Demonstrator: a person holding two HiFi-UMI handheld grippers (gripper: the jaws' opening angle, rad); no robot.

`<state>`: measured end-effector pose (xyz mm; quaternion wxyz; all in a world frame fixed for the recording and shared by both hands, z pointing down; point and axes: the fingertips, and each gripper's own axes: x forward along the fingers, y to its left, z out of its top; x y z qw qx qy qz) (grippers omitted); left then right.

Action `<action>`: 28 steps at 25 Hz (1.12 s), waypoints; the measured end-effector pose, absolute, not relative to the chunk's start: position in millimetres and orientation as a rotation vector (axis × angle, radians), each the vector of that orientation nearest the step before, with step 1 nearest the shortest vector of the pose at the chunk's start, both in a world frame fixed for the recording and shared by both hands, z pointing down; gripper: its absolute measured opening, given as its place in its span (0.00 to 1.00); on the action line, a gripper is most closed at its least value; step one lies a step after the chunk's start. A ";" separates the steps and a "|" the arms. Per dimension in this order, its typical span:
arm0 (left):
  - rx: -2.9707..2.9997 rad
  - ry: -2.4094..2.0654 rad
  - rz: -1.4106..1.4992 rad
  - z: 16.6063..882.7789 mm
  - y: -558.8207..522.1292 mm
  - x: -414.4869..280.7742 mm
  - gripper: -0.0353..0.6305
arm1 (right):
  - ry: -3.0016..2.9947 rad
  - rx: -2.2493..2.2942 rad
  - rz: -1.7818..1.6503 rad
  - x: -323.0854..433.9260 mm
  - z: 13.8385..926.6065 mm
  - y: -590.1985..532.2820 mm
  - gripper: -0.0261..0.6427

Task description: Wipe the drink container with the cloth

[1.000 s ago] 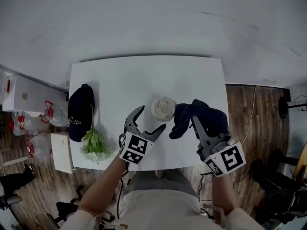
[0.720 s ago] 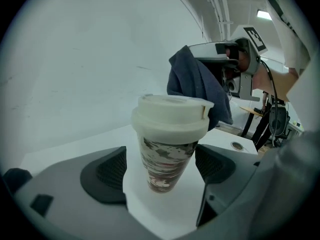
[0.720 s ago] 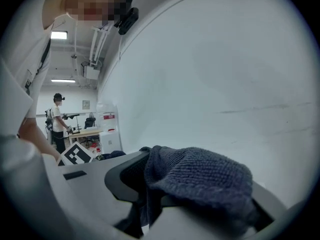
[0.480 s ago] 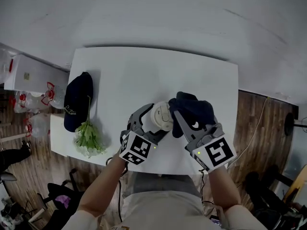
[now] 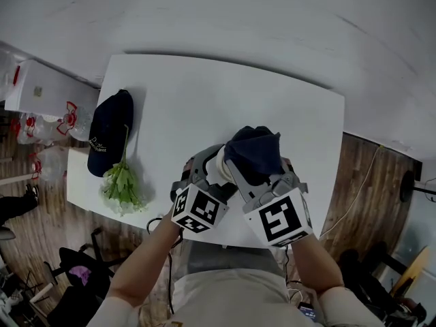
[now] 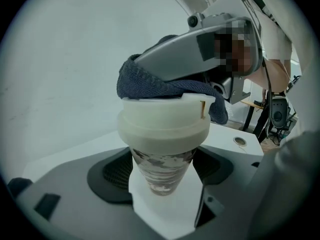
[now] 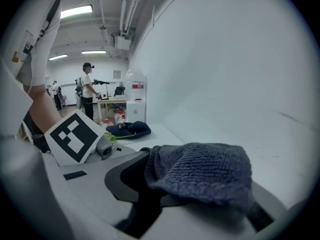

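Dark-blue knitted cloth (image 5: 253, 152) atop clear white-lidded cup (image 6: 162, 134)
Our left gripper (image 6: 162, 173), jaws just closing, grips the cup; right gripper (image 7: 190, 189) clamps the cloth.

Dark cap (image 5: 109, 138): a short line of small white writing near its edge, too small to read.
Left marker cube (image 5: 199, 208): black and white squares, only a pattern, no letters.
Right marker cube (image 5: 280, 218): black and white squares too, no letters.
Drink cup (image 6: 162, 129): a small brown mark on its lid, not readable.
Water jug (image 7: 135, 89): a red label, too blurry to read.
White box (image 5: 41, 87): a tiny sticker, too small to read.
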<state>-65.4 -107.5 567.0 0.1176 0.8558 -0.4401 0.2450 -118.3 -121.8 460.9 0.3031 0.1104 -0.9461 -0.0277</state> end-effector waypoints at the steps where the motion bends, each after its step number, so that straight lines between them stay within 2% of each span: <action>1: 2.489 -1.296 0.710 567.1 -107.9 -66.4 0.64 | -2.496 0.266 -0.086 -119.9 461.7 -117.7 0.15; 4: 2.452 -1.311 0.661 567.3 -109.0 -68.9 0.64 | -2.476 0.139 -0.127 -121.0 462.1 -95.1 0.15; 8: 2.481 -1.277 0.685 566.9 -108.1 -64.8 0.64 | -2.470 0.048 0.013 -105.1 458.7 -78.0 0.15; 15: 2.493 -1.296 0.639 567.6 -108.6 -63.2 0.63 | -2.438 0.240 0.059 -70.7 462.7 -116.6 0.15; 22: 2.472 -1.344 0.615 567.6 -109.3 -61.9 0.63 | -2.463 0.415 -0.026 -105.3 462.9 -136.3 0.15; 28: 2.441 -1.314 0.690 572.0 -106.1 -60.2 0.63 | -2.396 0.229 -0.054 -113.4 468.3 -90.7 0.14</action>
